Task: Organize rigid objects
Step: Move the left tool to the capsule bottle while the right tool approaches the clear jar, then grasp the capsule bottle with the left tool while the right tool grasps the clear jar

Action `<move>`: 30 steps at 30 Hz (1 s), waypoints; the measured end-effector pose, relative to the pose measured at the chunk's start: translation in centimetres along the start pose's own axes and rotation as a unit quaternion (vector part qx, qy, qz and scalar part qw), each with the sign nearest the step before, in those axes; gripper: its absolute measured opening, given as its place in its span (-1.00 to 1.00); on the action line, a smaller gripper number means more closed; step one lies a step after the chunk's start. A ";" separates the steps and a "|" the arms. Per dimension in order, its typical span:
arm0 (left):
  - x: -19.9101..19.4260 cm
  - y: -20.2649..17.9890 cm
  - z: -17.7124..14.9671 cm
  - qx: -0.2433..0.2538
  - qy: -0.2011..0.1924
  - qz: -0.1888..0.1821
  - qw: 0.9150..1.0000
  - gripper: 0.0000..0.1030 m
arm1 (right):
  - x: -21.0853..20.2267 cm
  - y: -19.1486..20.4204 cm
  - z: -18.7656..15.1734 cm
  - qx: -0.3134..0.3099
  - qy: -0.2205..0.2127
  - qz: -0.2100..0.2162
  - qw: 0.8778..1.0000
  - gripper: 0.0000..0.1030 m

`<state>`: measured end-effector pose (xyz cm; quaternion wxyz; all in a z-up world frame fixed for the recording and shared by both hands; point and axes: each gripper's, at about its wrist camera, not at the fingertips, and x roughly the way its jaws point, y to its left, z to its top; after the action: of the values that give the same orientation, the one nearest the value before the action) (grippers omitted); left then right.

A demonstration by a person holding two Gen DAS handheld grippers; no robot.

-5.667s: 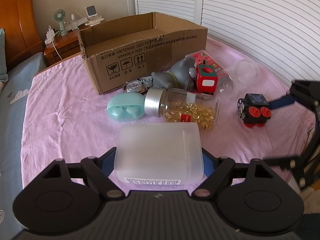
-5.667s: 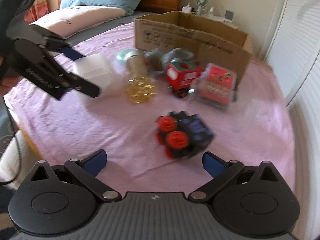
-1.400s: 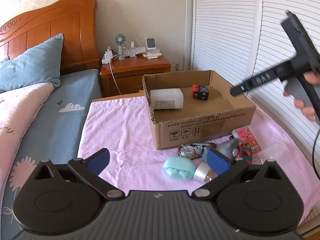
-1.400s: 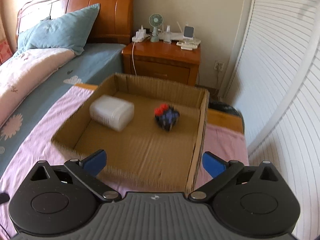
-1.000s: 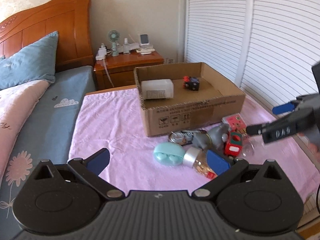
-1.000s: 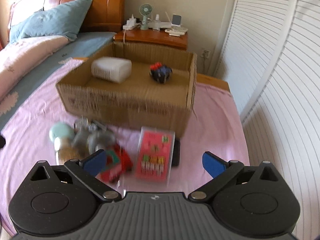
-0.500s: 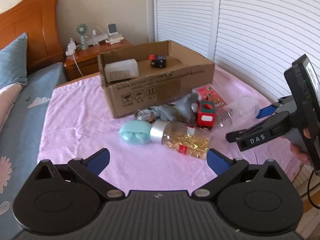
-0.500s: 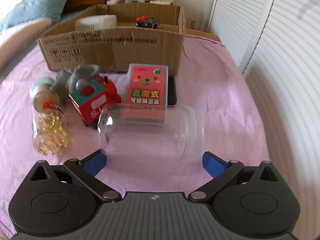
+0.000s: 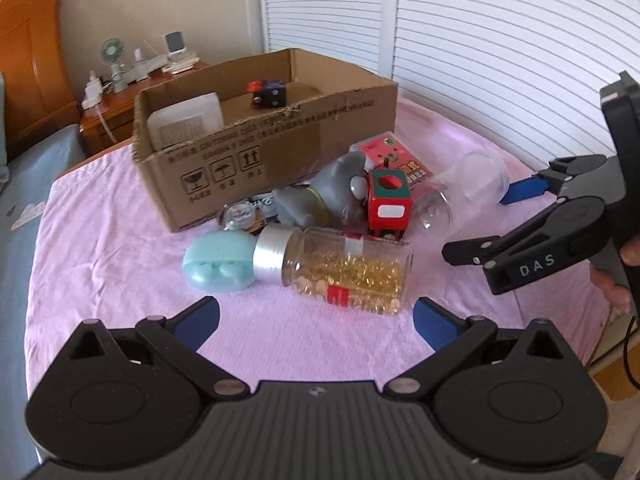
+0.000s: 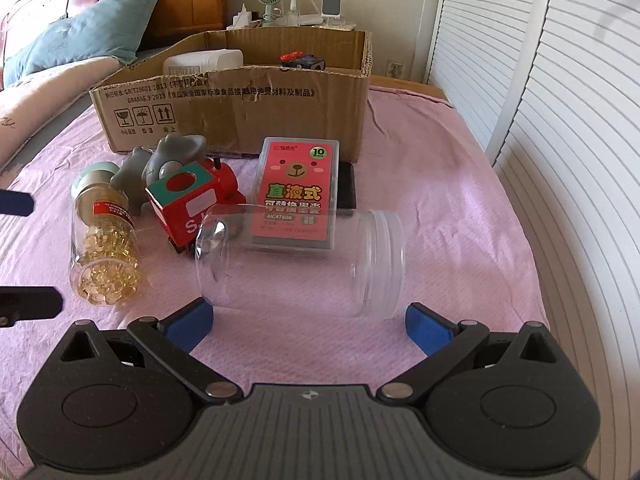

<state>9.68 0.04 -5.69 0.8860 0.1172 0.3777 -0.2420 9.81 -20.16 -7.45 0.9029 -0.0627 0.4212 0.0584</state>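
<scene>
On the pink cloth lies a pile: a pill bottle (image 9: 344, 268) of golden capsules, a teal case (image 9: 218, 262), a grey toy (image 9: 320, 200), a red toy train (image 9: 388, 204), a pink card box (image 10: 298, 192) and a clear empty jar (image 10: 300, 260) on its side. My left gripper (image 9: 316, 318) is open, just short of the pill bottle. My right gripper (image 10: 308, 324) is open too, its fingers flanking the near side of the clear jar without touching it. The cardboard box (image 10: 240, 108) behind holds a white container (image 10: 204, 62) and a black-and-red toy (image 10: 302, 62).
A black flat object (image 10: 346, 184) pokes out under the pink card box. A metal tin (image 9: 238, 214) lies against the carton's front. White louvred doors (image 9: 500, 60) run along the right. A wooden nightstand (image 9: 116, 108) with a small fan stands behind the carton.
Both grippers have come down from above the carton to the pile. The left one now faces the pill bottle, the right one has closed in on the clear jar.
</scene>
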 end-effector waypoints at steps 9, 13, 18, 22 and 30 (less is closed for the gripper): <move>2.2 0.1 1.5 0.035 0.001 -0.024 0.999 0.99 | 0.0 -0.2 0.1 -0.009 0.001 0.006 1.000 1.00; 3.0 0.2 1.9 0.046 0.006 -0.032 0.998 0.99 | 0.2 -0.4 0.1 -0.020 0.000 0.015 1.000 1.00; 3.6 0.3 2.3 0.053 0.007 -0.041 0.998 0.95 | 0.2 -0.5 0.0 -0.029 -0.007 0.023 0.999 1.00; 3.6 0.3 2.2 0.047 0.009 -0.051 0.998 0.82 | 0.1 -0.5 -0.1 -0.028 -0.010 0.022 0.999 1.00; 1.8 0.6 0.5 -0.012 0.055 -0.005 0.998 0.79 | 0.1 -0.5 0.0 -0.025 -0.004 0.019 0.999 1.00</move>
<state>11.34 -0.25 -6.62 0.8638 0.1175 0.4298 -0.2350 9.89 -20.61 -7.50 0.9012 -0.0766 0.4176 0.0866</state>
